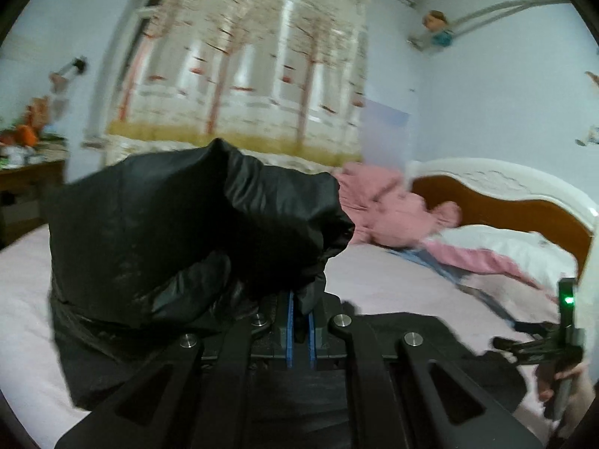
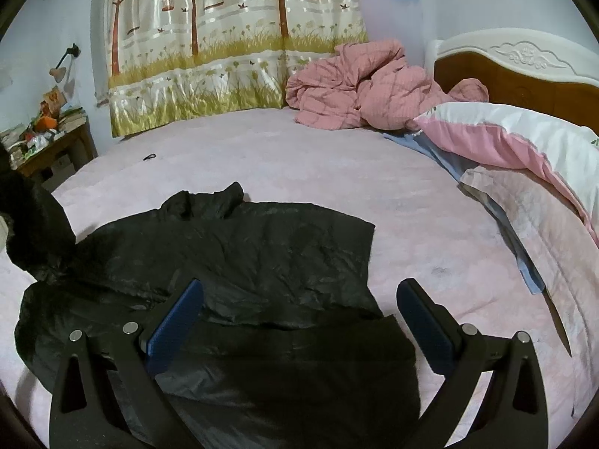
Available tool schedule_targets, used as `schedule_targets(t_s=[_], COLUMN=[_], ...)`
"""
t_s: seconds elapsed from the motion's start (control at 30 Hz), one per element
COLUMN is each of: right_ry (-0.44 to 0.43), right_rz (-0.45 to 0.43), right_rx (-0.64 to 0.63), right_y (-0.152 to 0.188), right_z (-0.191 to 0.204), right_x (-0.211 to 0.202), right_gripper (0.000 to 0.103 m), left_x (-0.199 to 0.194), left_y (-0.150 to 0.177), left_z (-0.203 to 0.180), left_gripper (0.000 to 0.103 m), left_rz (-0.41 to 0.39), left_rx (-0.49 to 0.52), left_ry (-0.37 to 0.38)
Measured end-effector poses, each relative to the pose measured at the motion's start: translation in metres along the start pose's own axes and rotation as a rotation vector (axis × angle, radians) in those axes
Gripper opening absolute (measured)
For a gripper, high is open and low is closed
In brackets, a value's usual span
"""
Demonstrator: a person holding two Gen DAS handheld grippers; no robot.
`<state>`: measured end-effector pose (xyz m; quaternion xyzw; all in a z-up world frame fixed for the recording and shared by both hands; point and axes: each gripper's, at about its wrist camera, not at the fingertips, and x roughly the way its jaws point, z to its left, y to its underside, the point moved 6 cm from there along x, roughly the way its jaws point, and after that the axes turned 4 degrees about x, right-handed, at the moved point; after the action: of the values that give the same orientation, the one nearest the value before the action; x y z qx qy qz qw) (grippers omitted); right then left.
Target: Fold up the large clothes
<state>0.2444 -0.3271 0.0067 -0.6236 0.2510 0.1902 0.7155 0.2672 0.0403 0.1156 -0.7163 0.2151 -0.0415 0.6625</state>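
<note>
On the pink bed (image 2: pixel 299 164), left tool (image 1: pixel 300 308) pinches crumpled black jacket (image 2: pixel 232 247); right tool (image 2: pixel 299 299) gapes.

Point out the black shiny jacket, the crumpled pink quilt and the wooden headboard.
black shiny jacket (image 2: pixel 262 247): right wrist view, its flat back panel.
crumpled pink quilt (image 2: pixel 359 89): right wrist view, its middle folds.
wooden headboard (image 2: pixel 516 75): right wrist view, brown panel.

Black claw (image 2: pixel 299 314) arms, blue pads (image 2: pixel 176 321) (silver screws)

Left gripper (image 1: pixel 300 308) clamped; right gripper (image 2: pixel 299 299) spread.
</note>
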Motion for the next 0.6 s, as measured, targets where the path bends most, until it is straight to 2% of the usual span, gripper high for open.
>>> schedule_targets(t_s=[0.23, 0.37, 0.43, 0.5, 0.6], right_ry=[-0.027, 0.072, 0.102, 0.088, 0.097], right_rz=[0.002, 0.003, -0.008, 0.000, 0.009], right_rx=[0.070, 0.018, 0.018, 0.034, 0.044], right_y=[-0.008, -0.010, -0.012, -0.013, -0.013], right_z=[-0.018, -0.029, -0.036, -0.042, -0.049], right_x=[-0.003, -0.002, -0.002, -0.002, 0.002], right_gripper=[0.102, 0.102, 0.102, 0.102, 0.102], left_x=[0.065, 0.096, 0.109, 0.122, 0.139], left_y=[0.003, 0.015, 0.020, 0.029, 0.049], left_z=[-0.105, -0.153, -0.166, -0.174, -0.178], left_gripper=[0.006, 0.006, 0.006, 0.006, 0.008], left_rz=[0.079, 0.124, 0.145, 0.175, 0.254], left_rx=[0.023, 0.056, 0.053, 0.045, 0.028], left_ry=[0.141, 0.176, 0.189, 0.198, 0.218])
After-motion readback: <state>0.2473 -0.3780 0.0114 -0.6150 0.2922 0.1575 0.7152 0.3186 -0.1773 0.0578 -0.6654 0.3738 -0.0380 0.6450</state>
